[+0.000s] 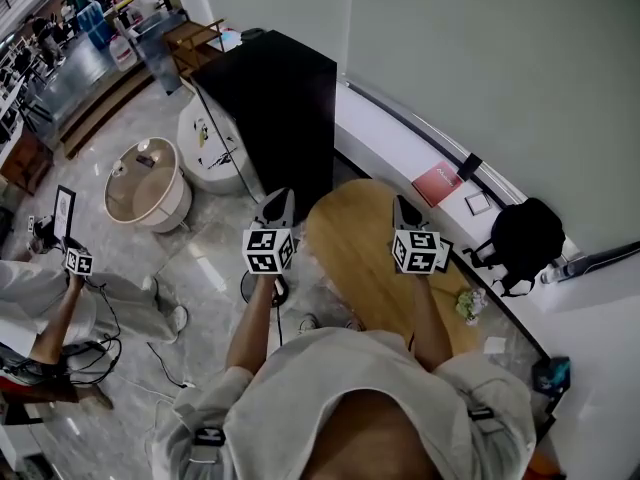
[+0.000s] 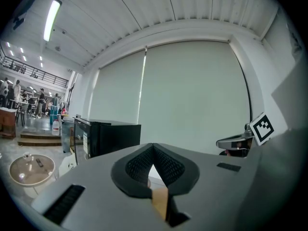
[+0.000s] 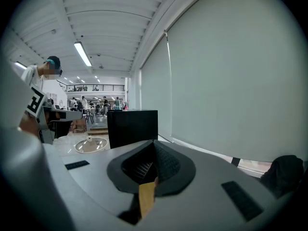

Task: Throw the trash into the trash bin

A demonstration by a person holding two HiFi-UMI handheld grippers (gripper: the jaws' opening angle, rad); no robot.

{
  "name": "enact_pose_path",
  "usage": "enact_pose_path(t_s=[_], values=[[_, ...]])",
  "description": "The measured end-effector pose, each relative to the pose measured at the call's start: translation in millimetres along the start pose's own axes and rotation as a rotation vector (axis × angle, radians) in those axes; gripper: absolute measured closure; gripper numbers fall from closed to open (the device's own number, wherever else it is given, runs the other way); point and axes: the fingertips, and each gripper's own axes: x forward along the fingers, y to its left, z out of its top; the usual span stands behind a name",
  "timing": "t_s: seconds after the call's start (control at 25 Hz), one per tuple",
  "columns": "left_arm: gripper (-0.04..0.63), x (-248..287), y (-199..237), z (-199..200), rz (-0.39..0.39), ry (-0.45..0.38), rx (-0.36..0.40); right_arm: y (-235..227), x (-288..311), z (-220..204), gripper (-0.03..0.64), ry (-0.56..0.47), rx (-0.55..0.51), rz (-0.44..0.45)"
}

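Trash wad on wooden table, right edge; left gripper, right gripper both pinched shut, empty.

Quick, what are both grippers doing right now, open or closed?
Left gripper: jaws closed, nothing held.
Right gripper: jaws closed, nothing held.

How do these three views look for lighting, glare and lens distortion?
Head view: evenly lit and sharp, though the fisheye bends the white ledge. Left gripper view: heavy barrel distortion, dark corners, the ceiling strip light blown out. Right gripper view: same round vignette, a mosaic patch at upper left, the roller blind flat and evenly lit.
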Motion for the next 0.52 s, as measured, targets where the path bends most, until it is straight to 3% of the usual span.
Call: enact_pose_path(t_s=[0.52], values=[[0.578, -0.6, 8.8, 3.6, 0.002, -0.002, 0.005, 11.1, 8.0, 1.4, 0.588, 0.006, -0.006, 0.018]])
